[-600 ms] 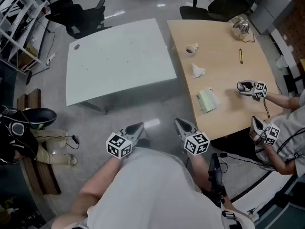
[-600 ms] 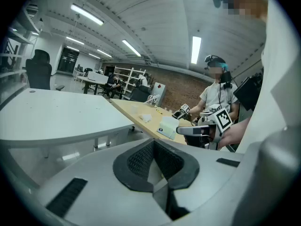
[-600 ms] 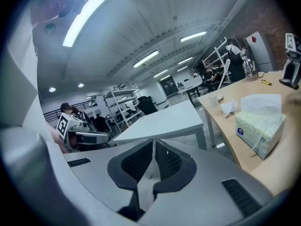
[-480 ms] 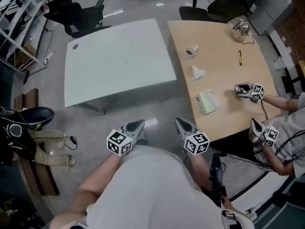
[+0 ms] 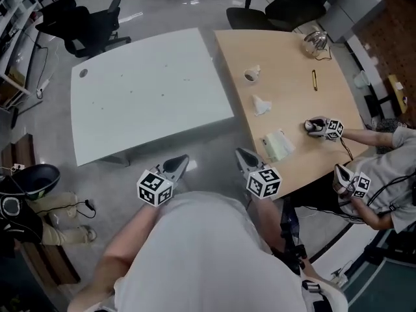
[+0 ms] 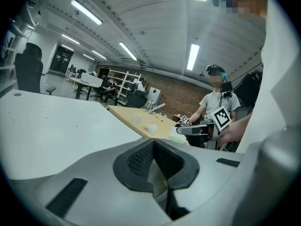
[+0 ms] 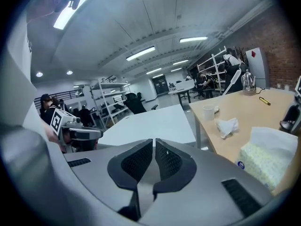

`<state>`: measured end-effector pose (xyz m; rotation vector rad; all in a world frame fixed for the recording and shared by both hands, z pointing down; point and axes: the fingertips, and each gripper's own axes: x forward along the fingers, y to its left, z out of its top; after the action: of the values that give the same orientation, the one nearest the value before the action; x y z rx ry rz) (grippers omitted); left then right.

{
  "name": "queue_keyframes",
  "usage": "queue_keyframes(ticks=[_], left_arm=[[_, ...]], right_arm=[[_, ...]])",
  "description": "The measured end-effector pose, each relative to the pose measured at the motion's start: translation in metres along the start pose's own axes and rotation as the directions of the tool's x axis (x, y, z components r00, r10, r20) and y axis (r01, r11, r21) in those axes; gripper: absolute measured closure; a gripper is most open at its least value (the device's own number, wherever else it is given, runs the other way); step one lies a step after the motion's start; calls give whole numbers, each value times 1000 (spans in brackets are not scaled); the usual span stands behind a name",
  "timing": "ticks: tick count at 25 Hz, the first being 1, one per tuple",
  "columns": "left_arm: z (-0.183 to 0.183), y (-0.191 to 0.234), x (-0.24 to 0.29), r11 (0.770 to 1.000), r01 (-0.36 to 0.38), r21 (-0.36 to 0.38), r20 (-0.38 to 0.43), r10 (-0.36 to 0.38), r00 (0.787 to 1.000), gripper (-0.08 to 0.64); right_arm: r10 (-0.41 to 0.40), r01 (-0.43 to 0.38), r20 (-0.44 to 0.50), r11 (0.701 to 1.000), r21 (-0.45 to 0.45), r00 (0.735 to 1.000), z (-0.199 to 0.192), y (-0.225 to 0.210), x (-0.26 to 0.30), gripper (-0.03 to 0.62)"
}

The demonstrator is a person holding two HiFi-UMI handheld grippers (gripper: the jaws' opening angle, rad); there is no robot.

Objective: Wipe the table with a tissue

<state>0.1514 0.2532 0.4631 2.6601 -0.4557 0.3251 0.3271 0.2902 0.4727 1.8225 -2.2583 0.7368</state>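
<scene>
Over on the wooden table (image 5: 292,51), just right of the white table (image 5: 143,96): cup (image 5: 251,75) at the back, crumpled tissue (image 5: 261,104) nearer, tissue pack (image 5: 278,145) by the near edge. Pen (image 5: 314,80) off right of the cup.

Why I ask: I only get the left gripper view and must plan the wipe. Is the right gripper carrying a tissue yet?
Observer: No. The right gripper has its jaws together with nothing between them.
Operator: Where can it take one?
Observer: A tissue pack sits by the near edge of the wooden table, with a sheet sticking out of its top.
Operator: Am I over that table?
Observer: No. The head view shows the left gripper over the floor, between the white table and the wooden one.
</scene>
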Motion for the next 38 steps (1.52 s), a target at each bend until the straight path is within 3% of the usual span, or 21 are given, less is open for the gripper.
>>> queue_keyframes(ticks=[12, 20, 22, 28, 38], left_arm=[[3, 57, -19, 999, -38, -35, -11, 38, 999, 554], [23, 79, -2, 998, -59, -23, -14, 58, 998, 554], [32, 85, 3, 998, -63, -12, -15, 63, 998, 555], [57, 111, 25, 996, -84, 4, -6, 84, 996, 554], [64, 131, 62, 998, -65, -5, -71, 65, 995, 555]], right_arm=[[-140, 140, -32, 990, -3, 990, 22, -27, 43, 563], [-249, 248, -88, 969, -25, 965, 21, -73, 80, 561], [-289, 286, -107, 957, -47, 951, 22, -92, 89, 561], [-462, 454, -132, 887, -87, 877, 28, -158, 99, 561], [-555, 537, -162, 832, -141, 816, 31, -219, 106, 561]])
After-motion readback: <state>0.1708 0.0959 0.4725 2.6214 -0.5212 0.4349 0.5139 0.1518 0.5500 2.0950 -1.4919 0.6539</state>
